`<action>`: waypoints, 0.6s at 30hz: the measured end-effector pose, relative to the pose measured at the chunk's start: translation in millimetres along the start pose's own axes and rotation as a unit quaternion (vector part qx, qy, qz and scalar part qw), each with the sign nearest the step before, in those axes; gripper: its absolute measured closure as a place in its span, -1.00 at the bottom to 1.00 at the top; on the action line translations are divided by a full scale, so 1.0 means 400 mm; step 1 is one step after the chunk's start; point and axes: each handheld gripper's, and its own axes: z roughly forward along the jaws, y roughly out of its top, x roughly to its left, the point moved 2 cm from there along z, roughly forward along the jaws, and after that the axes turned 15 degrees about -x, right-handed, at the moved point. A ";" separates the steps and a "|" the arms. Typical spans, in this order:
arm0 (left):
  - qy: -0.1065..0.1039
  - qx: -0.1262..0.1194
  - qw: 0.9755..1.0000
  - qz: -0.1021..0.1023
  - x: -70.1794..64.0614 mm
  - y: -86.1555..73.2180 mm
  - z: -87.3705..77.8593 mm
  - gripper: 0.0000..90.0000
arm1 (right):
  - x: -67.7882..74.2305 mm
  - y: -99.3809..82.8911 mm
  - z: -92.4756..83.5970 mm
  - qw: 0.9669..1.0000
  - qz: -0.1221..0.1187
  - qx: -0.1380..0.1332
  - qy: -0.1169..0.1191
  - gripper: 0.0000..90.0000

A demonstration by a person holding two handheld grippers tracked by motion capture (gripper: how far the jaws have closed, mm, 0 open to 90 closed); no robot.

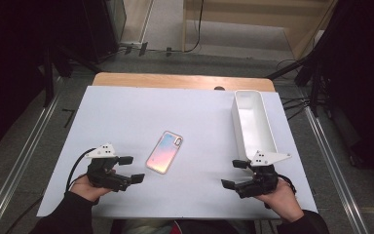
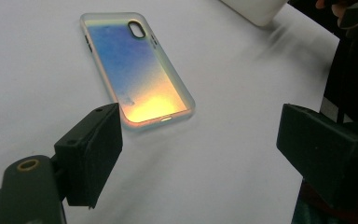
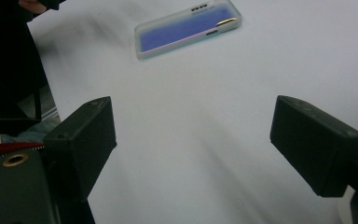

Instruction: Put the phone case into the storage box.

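A phone in an iridescent pink-and-blue case (image 1: 164, 151) lies flat in the middle of the white table sheet (image 1: 141, 112), camera end toward the far side. My left gripper (image 1: 131, 169) rests near the front left, a short way left of the phone, jaws wide apart and empty. In the left gripper view the phone case (image 2: 135, 70) lies just beyond the open jaws (image 2: 200, 149). My right gripper (image 1: 233, 174) sits at the front right, also open with nothing between its jaws. Its own view shows the phone (image 3: 186, 29) farther off past the open jaws (image 3: 191, 140).
A long white rectangular bin (image 1: 251, 123) stands on the right side of the sheet, its near end just behind my right gripper. The wooden table edge (image 1: 182, 81) shows at the back. Dark stands and cables surround the table on the floor.
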 end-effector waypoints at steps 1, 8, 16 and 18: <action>0.000 -0.001 1.000 0.000 0.000 0.000 0.000 -0.69 | 0.000 0.000 0.000 1.000 0.000 0.000 0.000 -0.71; 0.004 -0.003 1.000 -0.001 0.001 0.001 -0.002 -0.69 | -0.002 -0.003 -0.009 1.000 0.001 -0.003 0.004 -0.71; 0.004 -0.005 1.000 0.000 0.002 0.001 -0.003 -0.69 | -0.004 -0.004 -0.010 1.000 0.002 0.002 -0.002 -0.71; 0.003 -0.004 1.000 0.001 0.003 0.002 -0.003 -0.69 | -0.005 -0.004 -0.009 1.000 0.002 0.002 -0.002 -0.71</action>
